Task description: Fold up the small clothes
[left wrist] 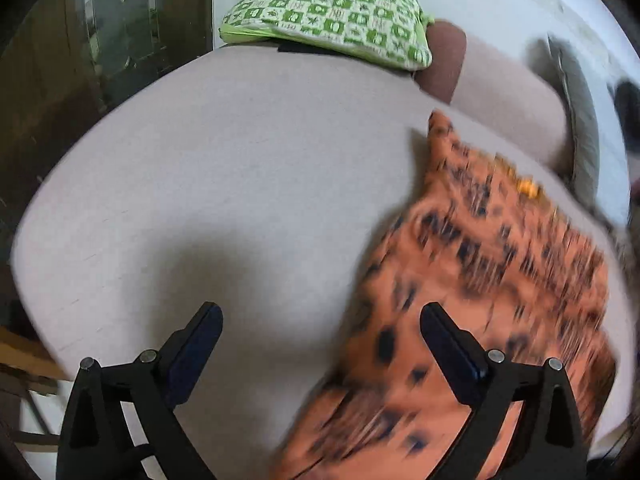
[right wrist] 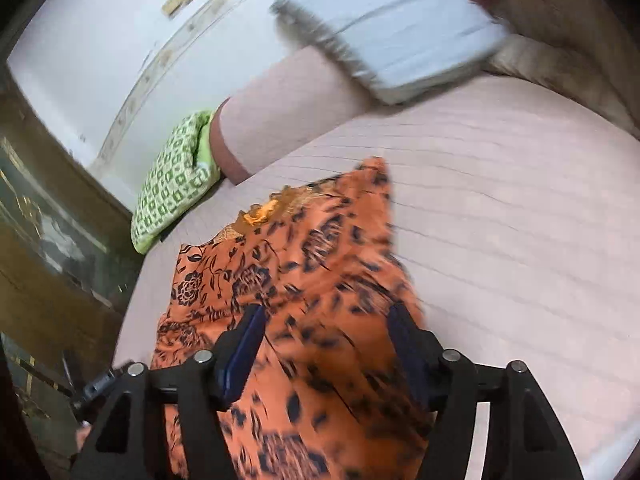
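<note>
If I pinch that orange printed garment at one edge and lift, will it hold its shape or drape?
Likely drape: the orange garment lies thin and flat on the sofa, with soft wrinkles. It probably weighs little, given how thin it looks. Pushed, it may bunch up instead of sliding whole.

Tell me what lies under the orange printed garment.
The orange printed garment lies on the pale pink ribbed sofa seat, which shows bare all around it. Anything directly beneath the cloth is covered, so I cannot tell whether something else lies there.

Probably a home: sofa (left wrist: 200, 184) with patterned cushion (left wrist: 332, 20).
</note>
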Demonstrator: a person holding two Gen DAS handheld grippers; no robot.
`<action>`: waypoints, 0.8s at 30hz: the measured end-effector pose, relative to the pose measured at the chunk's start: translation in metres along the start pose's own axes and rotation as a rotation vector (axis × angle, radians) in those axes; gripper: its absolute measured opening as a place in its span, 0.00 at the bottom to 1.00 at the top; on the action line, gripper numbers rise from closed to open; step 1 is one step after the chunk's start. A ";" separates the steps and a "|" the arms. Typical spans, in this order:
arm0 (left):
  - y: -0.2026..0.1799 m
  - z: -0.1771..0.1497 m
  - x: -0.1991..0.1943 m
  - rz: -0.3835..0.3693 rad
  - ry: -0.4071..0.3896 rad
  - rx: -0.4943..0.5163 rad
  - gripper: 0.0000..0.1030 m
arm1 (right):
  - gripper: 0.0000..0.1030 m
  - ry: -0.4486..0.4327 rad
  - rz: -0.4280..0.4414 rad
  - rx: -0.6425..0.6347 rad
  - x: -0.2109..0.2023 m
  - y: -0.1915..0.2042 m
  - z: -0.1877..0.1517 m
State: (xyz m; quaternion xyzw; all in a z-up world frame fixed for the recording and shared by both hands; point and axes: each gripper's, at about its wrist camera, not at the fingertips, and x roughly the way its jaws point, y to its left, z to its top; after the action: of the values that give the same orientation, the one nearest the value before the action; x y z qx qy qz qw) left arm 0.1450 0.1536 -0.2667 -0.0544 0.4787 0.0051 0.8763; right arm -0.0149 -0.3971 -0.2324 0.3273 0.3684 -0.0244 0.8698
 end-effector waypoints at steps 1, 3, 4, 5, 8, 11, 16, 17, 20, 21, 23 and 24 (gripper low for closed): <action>0.004 -0.009 -0.006 0.016 0.001 0.022 0.97 | 0.68 0.007 -0.003 0.018 -0.007 -0.009 -0.004; 0.015 -0.016 -0.013 0.016 0.014 0.041 0.97 | 0.68 0.044 -0.021 0.048 -0.021 -0.025 -0.017; 0.019 -0.014 -0.014 -0.008 0.031 0.019 0.96 | 0.68 0.065 -0.036 0.054 -0.028 -0.032 -0.025; 0.024 -0.014 -0.018 -0.060 0.049 -0.017 0.96 | 0.68 0.076 -0.044 0.058 -0.026 -0.038 -0.027; 0.026 -0.010 -0.026 -0.068 0.046 -0.040 0.96 | 0.68 0.102 -0.030 0.086 -0.027 -0.047 -0.039; 0.018 -0.010 -0.033 -0.028 0.045 0.015 0.96 | 0.68 0.137 -0.003 0.084 -0.018 -0.046 -0.045; 0.020 -0.018 -0.026 -0.041 0.109 0.010 0.96 | 0.68 0.156 0.011 0.074 -0.008 -0.041 -0.049; 0.022 -0.019 -0.023 -0.046 0.116 0.005 0.96 | 0.68 0.153 0.024 0.084 -0.007 -0.041 -0.048; 0.027 -0.021 -0.009 -0.065 0.145 -0.019 0.95 | 0.68 0.159 0.026 0.090 -0.002 -0.039 -0.048; 0.027 -0.020 -0.004 -0.075 0.148 -0.020 0.89 | 0.68 0.165 0.021 0.082 0.000 -0.037 -0.049; 0.025 -0.019 0.002 -0.114 0.146 -0.006 0.83 | 0.68 0.173 0.009 0.063 0.002 -0.035 -0.050; 0.022 -0.018 0.005 -0.141 0.141 0.008 0.83 | 0.68 0.175 0.007 0.057 0.003 -0.034 -0.050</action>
State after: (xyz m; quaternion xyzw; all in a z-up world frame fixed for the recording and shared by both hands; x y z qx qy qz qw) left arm 0.1308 0.1739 -0.2826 -0.0845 0.5343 -0.0623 0.8388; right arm -0.0541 -0.3940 -0.2791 0.3541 0.4410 -0.0032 0.8247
